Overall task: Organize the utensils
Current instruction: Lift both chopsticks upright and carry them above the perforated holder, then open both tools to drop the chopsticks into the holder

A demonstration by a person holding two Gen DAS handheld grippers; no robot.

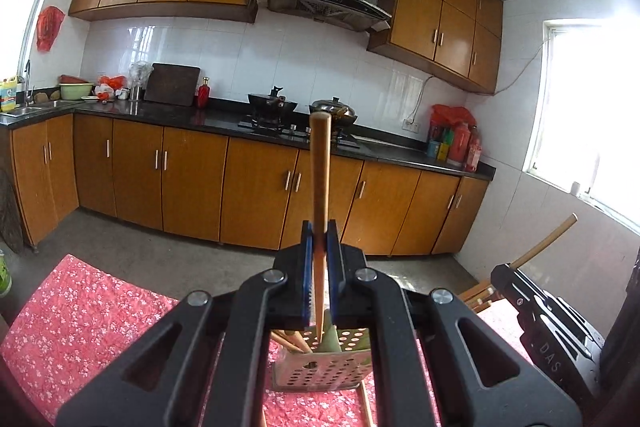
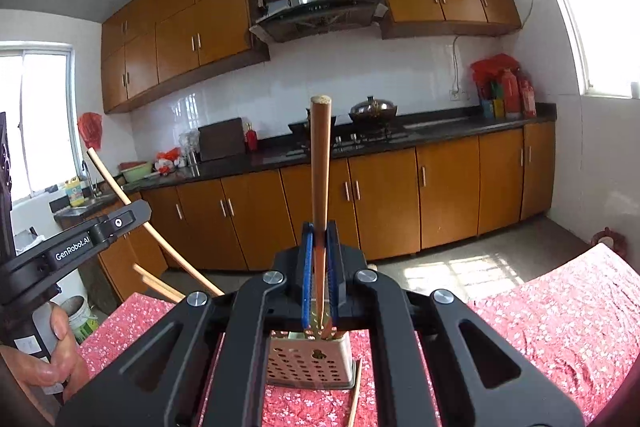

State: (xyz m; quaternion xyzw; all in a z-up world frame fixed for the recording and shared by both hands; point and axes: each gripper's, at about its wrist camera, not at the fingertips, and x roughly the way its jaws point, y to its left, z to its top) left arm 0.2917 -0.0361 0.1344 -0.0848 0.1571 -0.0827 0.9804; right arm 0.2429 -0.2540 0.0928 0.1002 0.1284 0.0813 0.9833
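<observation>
My left gripper (image 1: 319,239) is shut on a wooden chopstick (image 1: 320,179) that stands upright between the blue pads, its lower end over the perforated metal utensil holder (image 1: 320,367). My right gripper (image 2: 319,239) is shut on another wooden chopstick (image 2: 320,167), also upright above the same holder (image 2: 310,363). Several chopsticks stand inside the holder. A loose chopstick (image 2: 355,397) lies on the red floral tablecloth (image 2: 560,307) beside the holder. The other gripper shows at the right edge of the left wrist view (image 1: 540,311) and at the left of the right wrist view (image 2: 80,239).
The table with the red floral cloth (image 1: 80,315) stands in a kitchen. Wooden cabinets (image 1: 192,183), a dark counter with woks and a stove (image 1: 280,115) run along the far wall. A hand (image 2: 52,355) holds the left gripper's handle.
</observation>
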